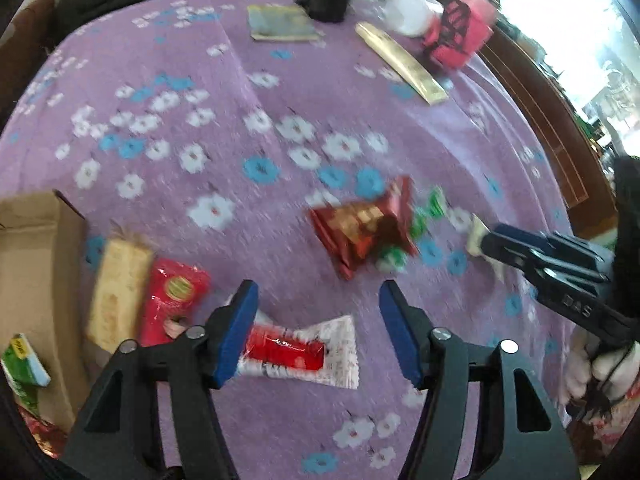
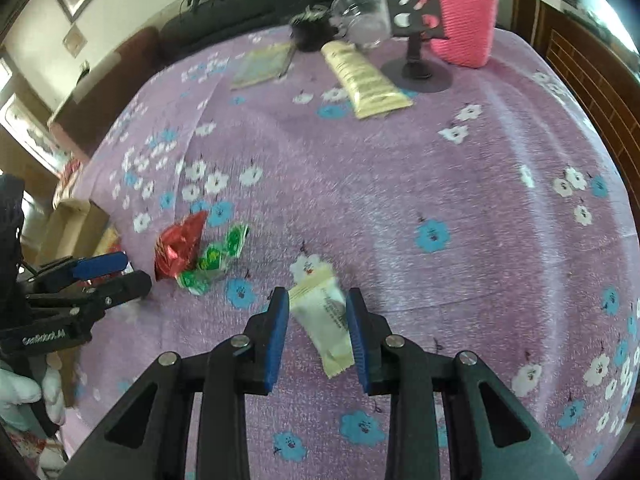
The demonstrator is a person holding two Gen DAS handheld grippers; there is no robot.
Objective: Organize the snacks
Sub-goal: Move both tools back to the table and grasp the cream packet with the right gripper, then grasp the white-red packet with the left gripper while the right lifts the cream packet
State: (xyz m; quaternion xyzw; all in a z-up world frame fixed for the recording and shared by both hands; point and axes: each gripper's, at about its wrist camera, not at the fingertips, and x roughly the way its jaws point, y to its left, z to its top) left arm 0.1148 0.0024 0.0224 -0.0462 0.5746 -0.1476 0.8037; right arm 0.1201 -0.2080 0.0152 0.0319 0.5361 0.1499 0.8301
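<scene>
My left gripper point(image 1: 318, 300) is open above a white and red snack packet point(image 1: 298, 350) on the purple flowered cloth. A red foil packet point(image 1: 362, 226) on green wrapped sweets point(image 1: 426, 216) lies ahead. A cream bar point(image 1: 116, 292) and a red pouch point(image 1: 172, 300) lie beside a cardboard box point(image 1: 36, 272) at left. My right gripper point(image 2: 318, 304) stands with its blue pads on either side of a cream snack packet point(image 2: 326, 322); whether they press it I cannot tell. The red foil packet point(image 2: 180, 246) and green sweets point(image 2: 216, 258) show to its left.
At the far edge stand a pink knitted holder point(image 2: 466, 20), a black phone stand point(image 2: 416, 36), a glass jar point(image 2: 362, 12), a cream tube point(image 2: 366, 78) and a flat booklet point(image 2: 264, 64). A green carton point(image 1: 24, 358) sits in the box. Dark wooden furniture is at right.
</scene>
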